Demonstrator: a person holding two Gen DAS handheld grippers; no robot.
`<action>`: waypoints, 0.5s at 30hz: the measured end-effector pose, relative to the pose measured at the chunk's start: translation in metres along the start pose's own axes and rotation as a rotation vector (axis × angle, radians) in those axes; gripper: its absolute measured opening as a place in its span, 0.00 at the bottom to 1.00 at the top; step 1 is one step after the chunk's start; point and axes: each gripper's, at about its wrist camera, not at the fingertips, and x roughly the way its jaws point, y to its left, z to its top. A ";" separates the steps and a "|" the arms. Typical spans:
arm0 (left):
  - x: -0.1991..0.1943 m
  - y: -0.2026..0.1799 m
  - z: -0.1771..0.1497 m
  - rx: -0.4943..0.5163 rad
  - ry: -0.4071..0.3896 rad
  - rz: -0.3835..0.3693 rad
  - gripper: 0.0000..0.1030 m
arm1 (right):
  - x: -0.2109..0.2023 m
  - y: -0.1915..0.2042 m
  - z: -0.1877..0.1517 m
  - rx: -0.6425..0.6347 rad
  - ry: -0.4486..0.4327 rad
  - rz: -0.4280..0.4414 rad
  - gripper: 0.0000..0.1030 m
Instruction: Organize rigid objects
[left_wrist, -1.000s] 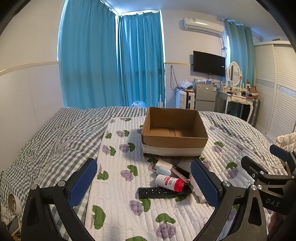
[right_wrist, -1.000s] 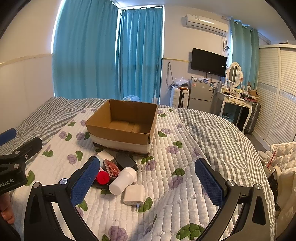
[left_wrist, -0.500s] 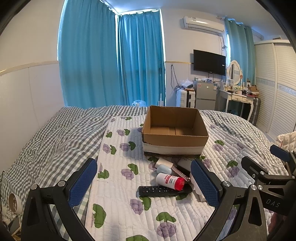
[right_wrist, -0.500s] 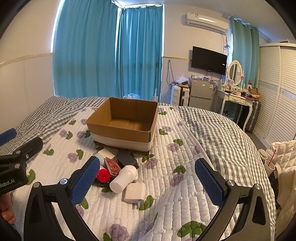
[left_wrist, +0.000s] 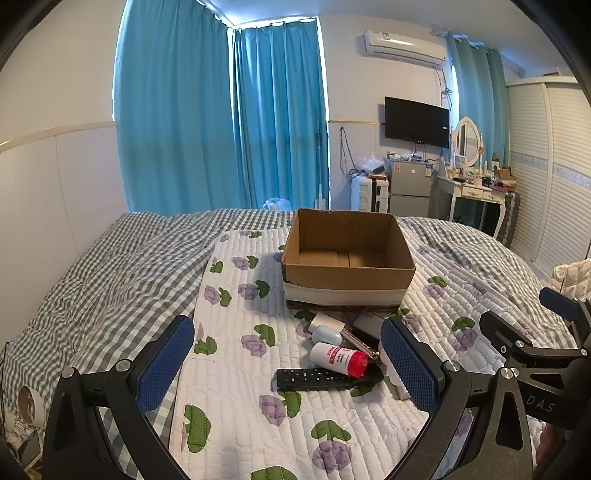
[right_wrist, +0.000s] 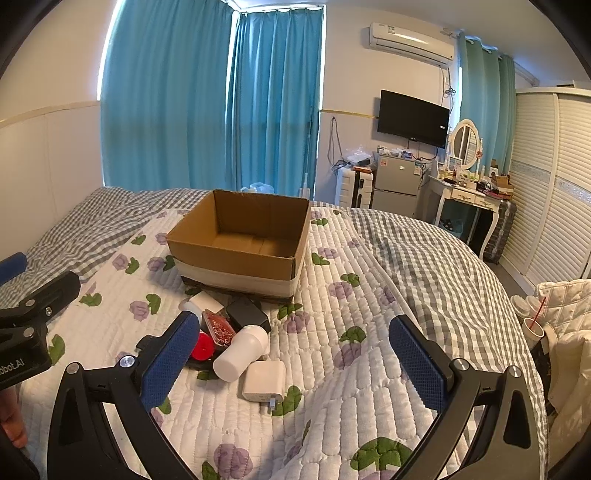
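The box (left_wrist: 347, 258) stood open on the quilt (left_wrist: 236, 369), nothing visible inside. Before it lay a black remote (left_wrist: 325, 378), a red-capped bottle (left_wrist: 338, 359), a white bottle (right_wrist: 240, 352) and a charger (right_wrist: 264, 381). The left gripper (left_wrist: 286, 365) and right gripper (right_wrist: 293, 363) hung spread, holding nothing.

Right tool (right_wrist: 295, 365) wide open above quilt (right_wrist: 362, 354), cardboard box (right_wrist: 240, 247) beyond, white charger (right_wrist: 264, 380) beside white bottle (right_wrist: 240, 352)
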 end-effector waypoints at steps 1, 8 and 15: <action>0.000 0.000 0.000 0.000 0.000 0.000 1.00 | 0.000 0.000 0.000 0.001 0.001 0.001 1.00; 0.000 0.000 -0.001 0.010 0.001 -0.022 1.00 | 0.000 0.002 0.000 -0.004 0.002 0.001 1.00; 0.000 0.000 -0.001 0.013 0.001 -0.025 1.00 | -0.001 0.002 0.001 -0.001 0.004 -0.003 1.00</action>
